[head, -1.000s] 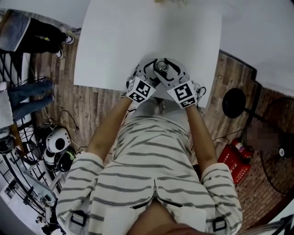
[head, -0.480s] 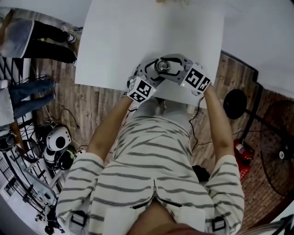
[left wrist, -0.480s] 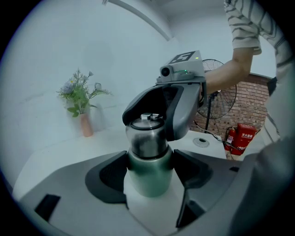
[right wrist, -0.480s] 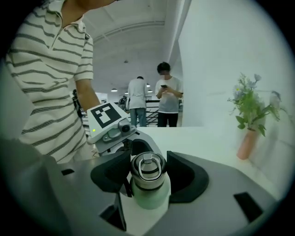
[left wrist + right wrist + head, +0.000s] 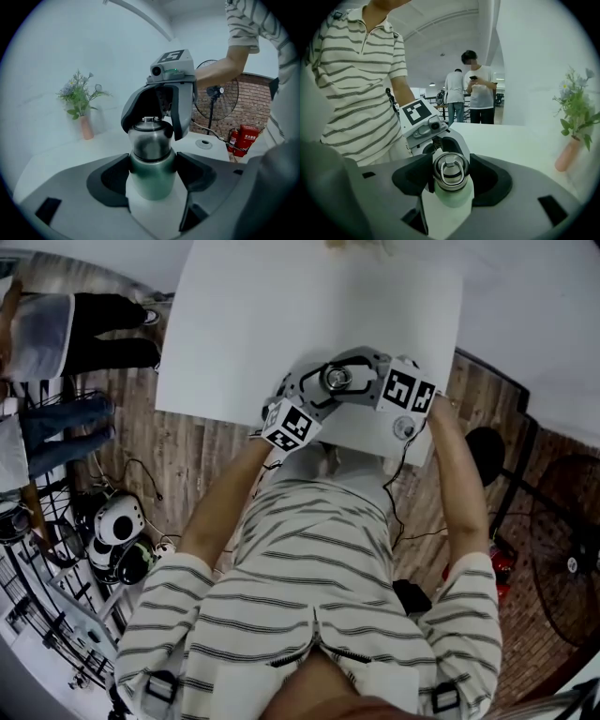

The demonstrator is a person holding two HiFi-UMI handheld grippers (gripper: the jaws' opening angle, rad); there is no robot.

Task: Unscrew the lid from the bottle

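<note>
A pale green bottle (image 5: 151, 176) with a steel lid (image 5: 150, 140) stands upright near the front edge of the white table (image 5: 281, 315). My left gripper (image 5: 151, 169) is shut on the bottle's body, a dark pad pressed against each side. My right gripper (image 5: 449, 176) reaches over the top and is shut on the lid (image 5: 450, 172), whose ring handle faces its camera. In the head view the lid (image 5: 337, 379) shows between both grippers, with the right gripper's marker cube (image 5: 408, 390) off to its right. The left gripper's cube (image 5: 289, 425) sits below left of the lid.
A pink vase of flowers (image 5: 86, 126) stands at the table's far side. A round grommet (image 5: 204, 144) is set in the tabletop to the right of the bottle. Beyond are a floor fan (image 5: 213, 101), a red extinguisher (image 5: 243, 140) and two standing people (image 5: 480, 89).
My right gripper has swung round the lid, its marker cube going from in front of the bottle up to the right. The left gripper and the bottle have stayed in place.
</note>
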